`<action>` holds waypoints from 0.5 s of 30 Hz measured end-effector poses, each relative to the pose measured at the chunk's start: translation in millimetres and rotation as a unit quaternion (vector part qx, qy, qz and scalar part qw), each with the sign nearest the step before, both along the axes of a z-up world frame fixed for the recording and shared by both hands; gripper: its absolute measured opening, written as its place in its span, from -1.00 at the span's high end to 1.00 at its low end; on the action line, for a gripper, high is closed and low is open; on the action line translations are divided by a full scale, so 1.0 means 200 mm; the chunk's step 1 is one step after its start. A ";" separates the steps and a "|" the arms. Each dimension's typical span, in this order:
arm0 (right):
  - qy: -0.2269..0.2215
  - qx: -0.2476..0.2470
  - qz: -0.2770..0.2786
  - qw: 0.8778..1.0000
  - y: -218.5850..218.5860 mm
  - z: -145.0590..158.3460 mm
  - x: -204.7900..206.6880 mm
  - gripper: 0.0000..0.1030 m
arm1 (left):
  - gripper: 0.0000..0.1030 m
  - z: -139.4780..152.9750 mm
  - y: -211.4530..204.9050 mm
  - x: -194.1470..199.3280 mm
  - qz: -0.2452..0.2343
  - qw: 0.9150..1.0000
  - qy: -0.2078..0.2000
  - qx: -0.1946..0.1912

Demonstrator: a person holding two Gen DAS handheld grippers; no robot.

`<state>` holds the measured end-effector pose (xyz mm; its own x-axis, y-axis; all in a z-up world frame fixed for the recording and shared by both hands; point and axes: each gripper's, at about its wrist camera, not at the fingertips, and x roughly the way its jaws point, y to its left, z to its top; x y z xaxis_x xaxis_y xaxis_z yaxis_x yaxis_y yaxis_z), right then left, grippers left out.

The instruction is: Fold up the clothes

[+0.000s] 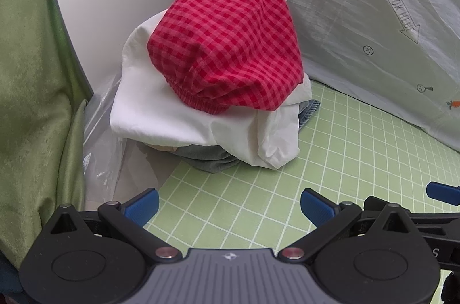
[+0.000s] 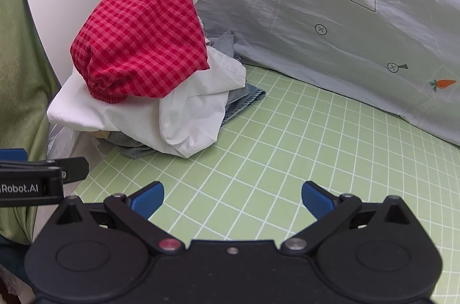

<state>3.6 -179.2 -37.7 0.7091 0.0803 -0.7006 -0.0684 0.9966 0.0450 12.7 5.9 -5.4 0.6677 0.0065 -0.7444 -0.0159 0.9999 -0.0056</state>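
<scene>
1. Left wrist view: the left gripper (image 1: 228, 206) hangs low over the near part of the green gridded mat (image 1: 330, 174) on the desk, its jaws spread wide and holding nothing. Ahead, at the far left of the mat, sits the clothes pile — a red checked garment (image 1: 227, 48) on top, a white garment (image 1: 172, 114) under it, grey cloth (image 1: 212, 157) and a bit of denim (image 1: 309, 111) at the bottom. A pale sheet with carrot prints (image 1: 359, 16) hangs behind.

2. Right wrist view: the right gripper (image 2: 233, 197) also hovers over the mat (image 2: 287, 146), jaws released and empty, well apart from the pile. The red checked garment (image 2: 141, 39) crowns the white garment (image 2: 172, 114) at the far left — the left gripper's body shows at the left edge.
</scene>
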 end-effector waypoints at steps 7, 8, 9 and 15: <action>-0.005 -0.007 0.022 1.000 0.04 0.02 0.13 -1.00 | -1.00 0.01 0.07 0.13 0.010 0.999 0.012 -0.033; -0.007 -0.010 0.026 1.000 0.05 0.03 0.16 -1.00 | -1.00 0.02 0.08 0.16 0.011 0.999 0.013 -0.038; -0.009 -0.012 0.031 0.999 0.06 0.03 0.20 -1.00 | -1.00 0.03 0.09 0.19 0.014 0.999 0.011 -0.040; -0.029 -0.017 0.055 0.998 0.16 0.06 0.47 -0.99 | -0.84 0.09 0.19 0.44 0.026 0.999 -0.014 -0.039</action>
